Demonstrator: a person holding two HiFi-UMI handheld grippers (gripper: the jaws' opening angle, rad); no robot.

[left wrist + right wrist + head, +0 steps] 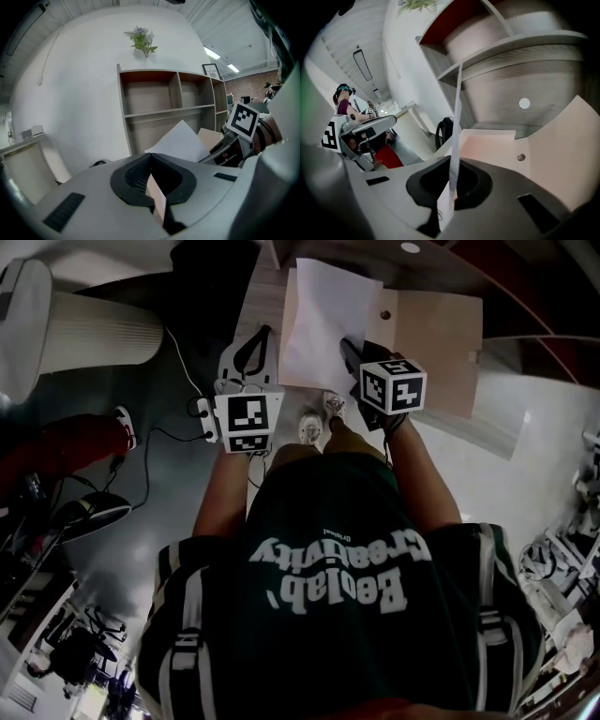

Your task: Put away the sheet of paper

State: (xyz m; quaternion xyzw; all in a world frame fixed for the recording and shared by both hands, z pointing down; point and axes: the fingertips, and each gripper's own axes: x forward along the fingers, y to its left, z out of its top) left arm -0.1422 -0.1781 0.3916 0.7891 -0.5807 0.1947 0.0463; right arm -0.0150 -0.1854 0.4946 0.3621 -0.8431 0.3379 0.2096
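A white sheet of paper (323,324) hangs in front of me, and my right gripper (353,354) is shut on its lower right edge. In the right gripper view the sheet (457,117) runs edge-on up from between the jaws (452,187). A tan folder (433,345) with a snap button (521,157) lies open behind and right of the sheet. My left gripper (261,343) sits at the folder's left side. A thin tan flap (157,199) is pinched in its jaws (152,187). The left gripper view also shows the paper (180,140) and the right gripper's marker cube (243,121).
A wooden shelf unit (168,108) with open compartments stands against the white wall straight ahead, a small plant (142,41) on top. A white ribbed cylinder (94,334), a red object (66,446) and cables (178,362) lie on the floor to the left. Another person (344,101) stands far off.
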